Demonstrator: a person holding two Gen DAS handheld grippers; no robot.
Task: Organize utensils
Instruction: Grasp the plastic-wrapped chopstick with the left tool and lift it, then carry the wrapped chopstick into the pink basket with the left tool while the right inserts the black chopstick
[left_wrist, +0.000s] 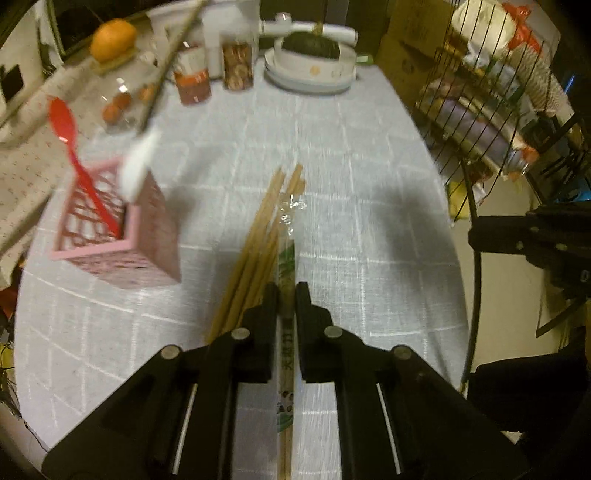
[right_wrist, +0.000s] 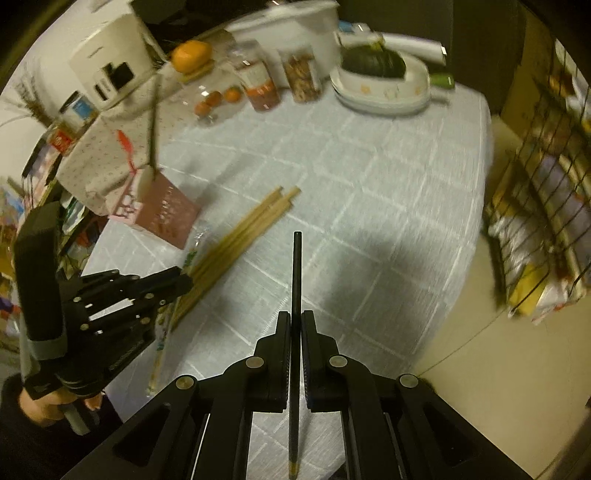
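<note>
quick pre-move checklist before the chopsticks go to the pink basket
1. Left gripper grip: jaws closed on the wrapped chopsticks. ok
2. Right gripper grip: jaws closed on the black chopstick. ok
3. Pink basket opening: a red spoon and a white utensil already stand in it, room remains. ok
4. Basket upright: the fisheye view skews it. cannot tell
5. Loose wooden chopsticks: they lie on the tablecloth beside the left jaws and could be dragged along. not ok
6. Path to the basket: nothing stands between it and the grippers. ok
</note>
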